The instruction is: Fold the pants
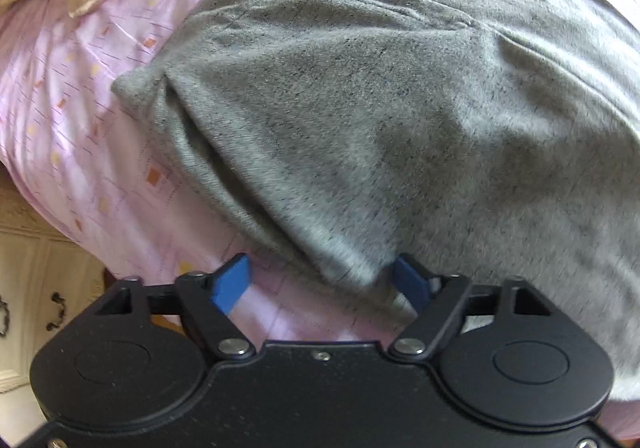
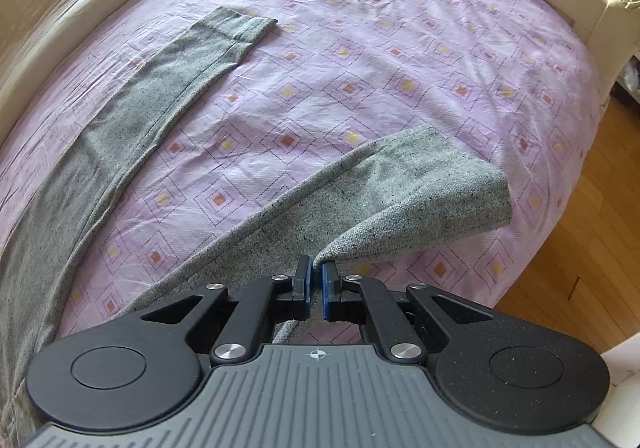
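Pants (image 2: 168,88): legs spread apart, unfolded; right gripper (image 2: 317,284) pinching near leg's edge; left gripper (image 1: 320,288) spread wide, empty; folding barely begun

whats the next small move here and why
Probably close the left gripper on the pants edge lying between its open blue pads. The right gripper is already shut on one leg's edge, the other leg lies flat on the bed, so both ends should be held before folding.
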The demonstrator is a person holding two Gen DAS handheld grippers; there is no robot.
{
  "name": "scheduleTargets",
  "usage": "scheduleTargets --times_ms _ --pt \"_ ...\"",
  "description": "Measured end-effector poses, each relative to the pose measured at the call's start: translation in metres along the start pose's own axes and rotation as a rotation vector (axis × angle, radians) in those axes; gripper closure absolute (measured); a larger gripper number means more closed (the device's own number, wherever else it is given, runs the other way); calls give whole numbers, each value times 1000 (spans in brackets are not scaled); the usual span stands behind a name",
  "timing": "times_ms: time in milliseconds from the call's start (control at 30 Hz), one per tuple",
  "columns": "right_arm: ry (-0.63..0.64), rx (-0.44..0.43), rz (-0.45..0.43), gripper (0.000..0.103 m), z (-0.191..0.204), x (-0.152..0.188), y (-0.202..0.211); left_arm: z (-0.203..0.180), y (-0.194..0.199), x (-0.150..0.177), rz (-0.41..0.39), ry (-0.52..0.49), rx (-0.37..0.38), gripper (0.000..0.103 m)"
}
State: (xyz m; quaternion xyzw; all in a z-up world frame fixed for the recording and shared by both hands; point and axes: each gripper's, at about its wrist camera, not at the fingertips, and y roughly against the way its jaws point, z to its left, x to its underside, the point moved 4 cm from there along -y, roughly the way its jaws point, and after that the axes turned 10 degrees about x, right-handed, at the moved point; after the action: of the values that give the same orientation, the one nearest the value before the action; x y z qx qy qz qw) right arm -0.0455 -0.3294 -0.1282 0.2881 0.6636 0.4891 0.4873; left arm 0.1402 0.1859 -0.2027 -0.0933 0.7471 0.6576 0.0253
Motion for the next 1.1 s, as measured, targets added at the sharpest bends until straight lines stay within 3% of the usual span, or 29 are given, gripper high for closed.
scheduleTargets --times_ms 100,167,233,300,333,467,700,900,1100 --pt "14 -8 6 98 0 -2 0 -4 -6 -8 15 55 34 20" --pt "21 -21 9 98 0 -5 0 -9 -5 -14 -1 82 53 30" --pt "29 -39 17 98 1 -9 0 -12 4 -18 -40 113 21 49" --pt "43 -59 23 98 3 -15 0 -14 17 -22 -55 140 -35 80" --pt "48 -71 25 98 4 -18 0 -15 24 -24 -67 155 -46 87" --pt "76 -135 20 98 11 -37 4 -26 62 -31 -116 209 -56 88" --pt "133 -271 -34 98 32 -93 17 -68 116 -71 -239 167 -104 89" --pt "171 -348 -61 98 68 -140 12 -101 130 -124 -321 141 -109 89" --pt "186 -377 -90 98 110 -176 -2 -119 116 -175 -316 133 -112 88"
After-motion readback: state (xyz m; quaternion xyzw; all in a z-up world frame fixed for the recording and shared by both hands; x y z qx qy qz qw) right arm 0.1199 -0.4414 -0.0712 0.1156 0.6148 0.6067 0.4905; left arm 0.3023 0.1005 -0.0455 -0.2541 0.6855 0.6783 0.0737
